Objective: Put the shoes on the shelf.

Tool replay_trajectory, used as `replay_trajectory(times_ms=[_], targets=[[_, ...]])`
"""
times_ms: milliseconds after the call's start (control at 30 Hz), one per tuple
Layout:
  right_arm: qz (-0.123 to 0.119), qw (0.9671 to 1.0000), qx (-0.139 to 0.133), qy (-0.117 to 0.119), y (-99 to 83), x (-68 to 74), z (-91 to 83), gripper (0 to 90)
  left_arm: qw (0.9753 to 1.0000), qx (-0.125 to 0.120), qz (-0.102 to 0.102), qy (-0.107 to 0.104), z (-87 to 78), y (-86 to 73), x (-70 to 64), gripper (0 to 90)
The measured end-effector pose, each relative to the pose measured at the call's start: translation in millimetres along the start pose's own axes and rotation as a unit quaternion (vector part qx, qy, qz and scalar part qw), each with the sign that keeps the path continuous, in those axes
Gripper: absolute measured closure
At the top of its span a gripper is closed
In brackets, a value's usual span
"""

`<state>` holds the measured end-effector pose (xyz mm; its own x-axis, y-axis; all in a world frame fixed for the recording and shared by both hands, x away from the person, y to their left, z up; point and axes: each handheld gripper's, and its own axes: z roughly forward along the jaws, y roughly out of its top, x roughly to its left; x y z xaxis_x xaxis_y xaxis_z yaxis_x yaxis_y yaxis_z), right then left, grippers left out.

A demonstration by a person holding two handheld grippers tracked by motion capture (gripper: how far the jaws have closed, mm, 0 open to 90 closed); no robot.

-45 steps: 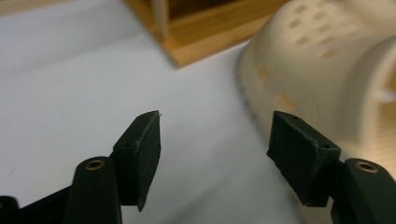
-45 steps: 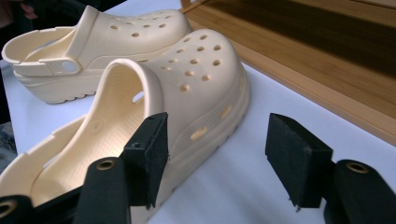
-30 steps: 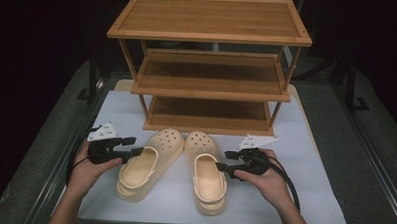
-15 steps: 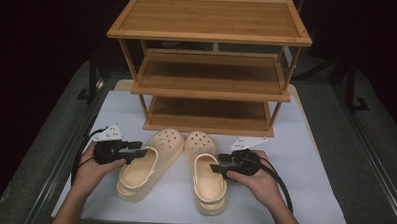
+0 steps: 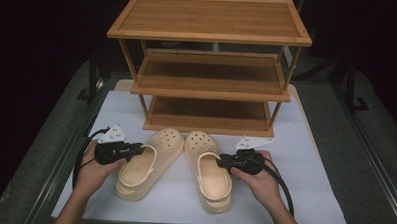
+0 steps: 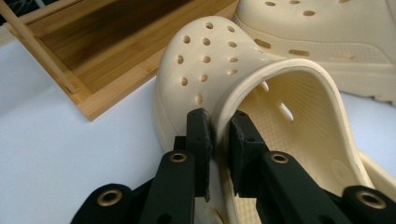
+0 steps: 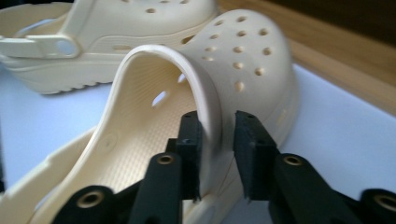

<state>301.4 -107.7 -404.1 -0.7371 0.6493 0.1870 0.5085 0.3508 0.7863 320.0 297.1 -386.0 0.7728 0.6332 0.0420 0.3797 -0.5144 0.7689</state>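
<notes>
Two cream clogs lie side by side on the white mat, toes toward the wooden shelf. My left gripper is shut on the outer side wall of the left clog, one pad outside and one inside. My right gripper straddles the outer side wall of the right clog. Its jaws stand wider apart than the left gripper's, still open around the wall. A hand holds each gripper.
A three-tier wooden shelf stands just beyond the clogs' toes, its bottom tier bare and level with the mat. The white mat extends to both sides of the shoes. Dark table rails run along both edges.
Both grippers moved inward from beside the clogs onto their side walls. The left jaws have closed on the left clog. The clogs have not shifted.
</notes>
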Motion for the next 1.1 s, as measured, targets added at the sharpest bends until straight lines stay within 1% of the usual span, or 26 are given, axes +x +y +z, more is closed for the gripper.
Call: replay_trajectory(times_ms=[67,133,167,200,233,333,400,500,600,700,767,800,867,900,933,1000,1067,1100], targets=[[0.001,1.0,-0.005,-0.007,-0.1,-1.5,-2.3,77.1,1.0,-0.002,-0.001,0.006,0.2,0.5,-1.4,81.5],[-0.002,0.9998,-0.012,-0.015,0.1,-2.5,-4.7,79.1,0.9999,0.001,0.003,0.012,-0.4,1.3,-2.4,82.2],[-0.005,0.9995,-0.016,-0.025,0.5,-3.2,-7.4,80.6,0.9999,0.001,0.003,0.015,-0.4,1.6,-3.2,82.9],[-0.005,0.9995,-0.016,-0.025,0.5,-3.2,-7.4,80.6,0.9999,0.001,0.003,0.016,-0.5,2.0,-3.6,82.9],[-0.008,0.9994,-0.017,-0.031,0.6,-3.8,-8.7,81.2,0.9998,0.0,0.003,0.017,-0.7,2.4,-3.7,83.1],[-0.009,0.9989,-0.022,-0.041,0.4,-7.1,-12.9,82.8,0.9997,-0.003,-0.004,0.023,-1.9,4.3,-4.4,83.8],[-0.008,0.9986,-0.024,-0.047,0.3,-9.1,-16.1,83.5,0.9996,-0.005,-0.011,0.024,-2.2,5.5,-4.7,83.9],[-0.004,0.9984,-0.026,-0.049,0.1,-11.7,-21.6,83.6,0.9996,-0.003,-0.011,0.026,-2.0,8.8,-5.8,84.0],[-0.003,0.9977,-0.031,-0.06,0.2,-16.0,-30.0,83.6,0.9996,-0.006,-0.011,0.024,-1.1,13.2,-7.7,84.0],[-0.001,0.9972,-0.033,-0.067,0.3,-19.4,-34.2,83.6,0.9996,-0.01,-0.009,0.024,0.5,20.0,-10.1,84.0],[0.005,0.9967,-0.036,-0.073,1.4,-23.9,-38.5,83.6,0.9996,-0.01,-0.006,0.027,2.8,26.1,-11.3,84.0],[0.004,0.9965,-0.037,-0.075,2.0,-26.1,-39.8,83.6,0.9995,-0.011,-0.005,0.03,4.8,30.3,-11.8,84.0],[0.011,0.9957,-0.041,-0.082,4.3,-32.4,-43.6,83.5,0.9993,-0.012,-0.006,0.035,8.0,36.6,-12.1,83.9],[0.015,0.9952,-0.043,-0.087,6.9,-38.7,-45.9,83.5,0.9992,-0.014,-0.008,0.036,10.4,40.6,-12.2,83.9],[0.015,0.9952,-0.043,-0.087,6.9,-38.7,-45.9,83.5,0.9992,-0.013,-0.007,0.038,12.6,44.8,-11.6,83.9],[0.019,0.9944,-0.044,-0.094,10.6,-46.1,-48.0,83.5,0.999,-0.015,-0.009,0.041,18.0,52.9,-10.4,83.9],[0.016,0.9937,-0.044,-0.102,14.9,-53.4,-49.1,83.5,0.9988,-0.016,-0.012,0.045,24.0,60.6,-8.6,84.0],[0.017,0.9931,-0.042,-0.108,19.3,-60.0,-49.0,83.5,0.9987,-0.016,-0.011,0.047,27.3,64.3,-7.7,84.0]])
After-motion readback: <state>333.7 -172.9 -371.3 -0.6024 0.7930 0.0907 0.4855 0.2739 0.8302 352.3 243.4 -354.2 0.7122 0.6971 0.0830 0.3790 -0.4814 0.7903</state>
